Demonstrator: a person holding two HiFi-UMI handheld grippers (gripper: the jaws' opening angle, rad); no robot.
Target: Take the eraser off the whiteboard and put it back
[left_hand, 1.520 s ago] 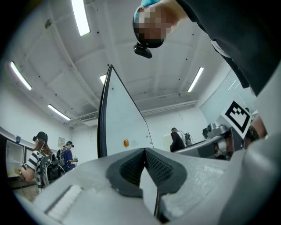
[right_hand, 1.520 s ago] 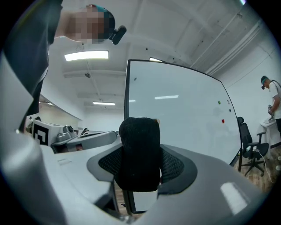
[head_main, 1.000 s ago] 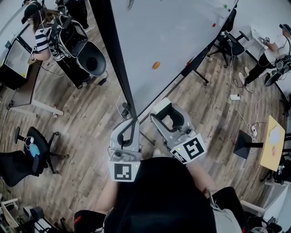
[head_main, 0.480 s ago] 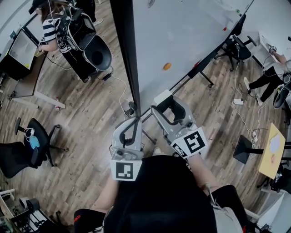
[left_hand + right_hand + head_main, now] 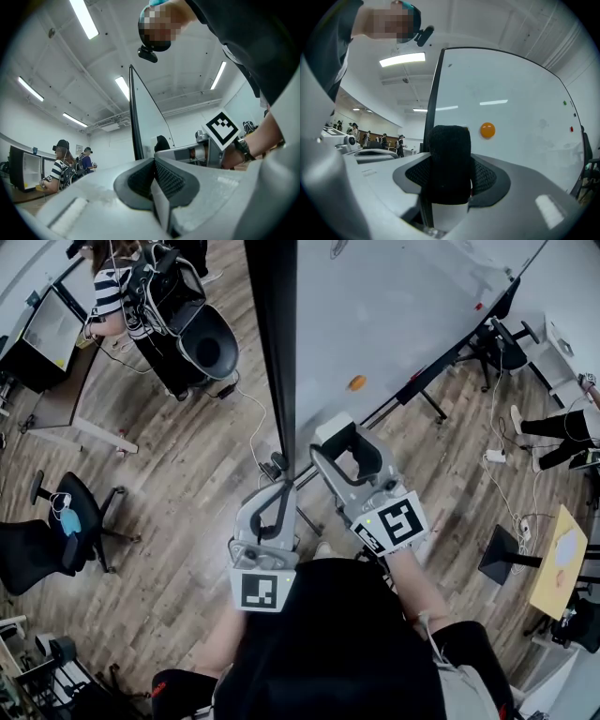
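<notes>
The right gripper point(image 5: 345, 442) grasps the eraser point(image 5: 450, 159): both jaw pads press against its sides, with the black felt face toward the gripper camera and the white body below. The eraser is off the whiteboard point(image 5: 394, 315), held just in front of the board surface near its dark vertical edge frame point(image 5: 277, 352). An orange round magnet point(image 5: 487, 130) sits on the board, up and to the right of the eraser in the right gripper view. The left gripper point(image 5: 278, 488) is clenched, pads together, with nothing between them, beside the frame edge.
</notes>
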